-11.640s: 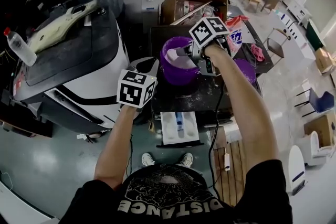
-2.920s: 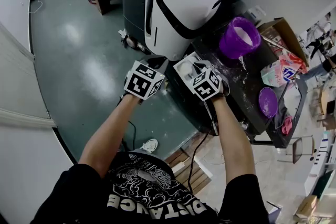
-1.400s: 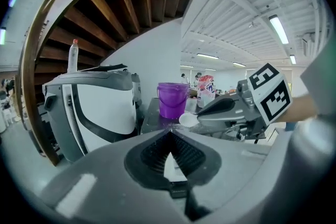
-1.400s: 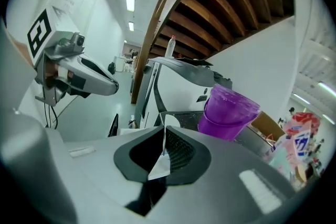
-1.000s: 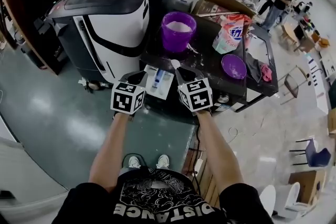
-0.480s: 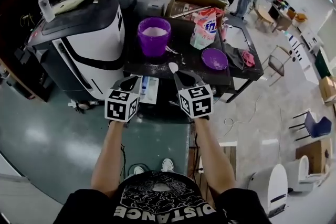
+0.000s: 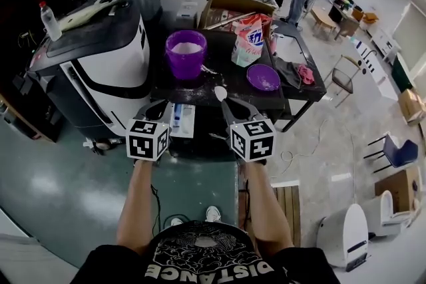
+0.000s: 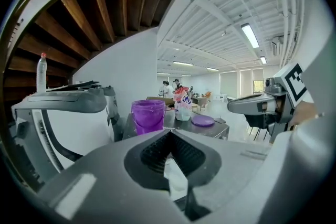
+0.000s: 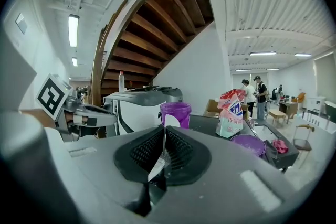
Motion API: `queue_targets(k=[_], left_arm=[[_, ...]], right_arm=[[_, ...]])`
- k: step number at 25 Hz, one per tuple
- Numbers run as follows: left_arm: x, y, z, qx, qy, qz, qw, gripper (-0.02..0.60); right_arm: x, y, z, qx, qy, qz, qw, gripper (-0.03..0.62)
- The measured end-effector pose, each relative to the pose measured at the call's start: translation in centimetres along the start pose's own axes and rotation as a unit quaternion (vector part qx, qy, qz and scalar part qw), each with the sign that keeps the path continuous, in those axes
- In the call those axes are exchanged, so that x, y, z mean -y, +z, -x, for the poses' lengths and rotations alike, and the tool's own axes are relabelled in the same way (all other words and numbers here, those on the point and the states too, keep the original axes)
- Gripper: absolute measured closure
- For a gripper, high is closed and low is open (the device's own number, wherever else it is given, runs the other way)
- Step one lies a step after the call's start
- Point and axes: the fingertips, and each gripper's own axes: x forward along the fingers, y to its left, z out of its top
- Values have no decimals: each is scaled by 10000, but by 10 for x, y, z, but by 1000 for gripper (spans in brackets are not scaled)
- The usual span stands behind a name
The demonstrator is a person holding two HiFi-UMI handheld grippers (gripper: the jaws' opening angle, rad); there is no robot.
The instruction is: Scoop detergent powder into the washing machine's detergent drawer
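Head view: left tool [image 7: 162, 105] and right tool [image 7: 226, 103] sit side by side at the near edge of the dark tabletop [image 7: 213, 80]. The white detergent drawer [image 7: 180, 120] is just beside the left tool, and a purple bucket [image 7: 186, 53] with white powder stands farther back. Left gripper view: jaws pressed together, nothing between them. Right gripper view: jaws clamped on the thin handle of a white spoon [image 7: 220, 92], its bowl upright in front of the bucket.
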Motion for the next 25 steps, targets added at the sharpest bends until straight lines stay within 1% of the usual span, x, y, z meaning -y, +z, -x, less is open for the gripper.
queue_targets(k=[5, 10, 25], left_arm=[[-1, 3, 3, 55, 61, 0, 10000, 577], [-4, 8, 7, 143, 154, 77, 9997, 577], [0, 8, 0, 119, 75, 55, 9999, 577]], right_arm=[[-3, 3, 3, 49, 31, -19, 10000, 559], [-6, 7, 4, 97, 72, -36, 9999, 559], [-1, 5, 2, 101, 87, -31, 9999, 559]])
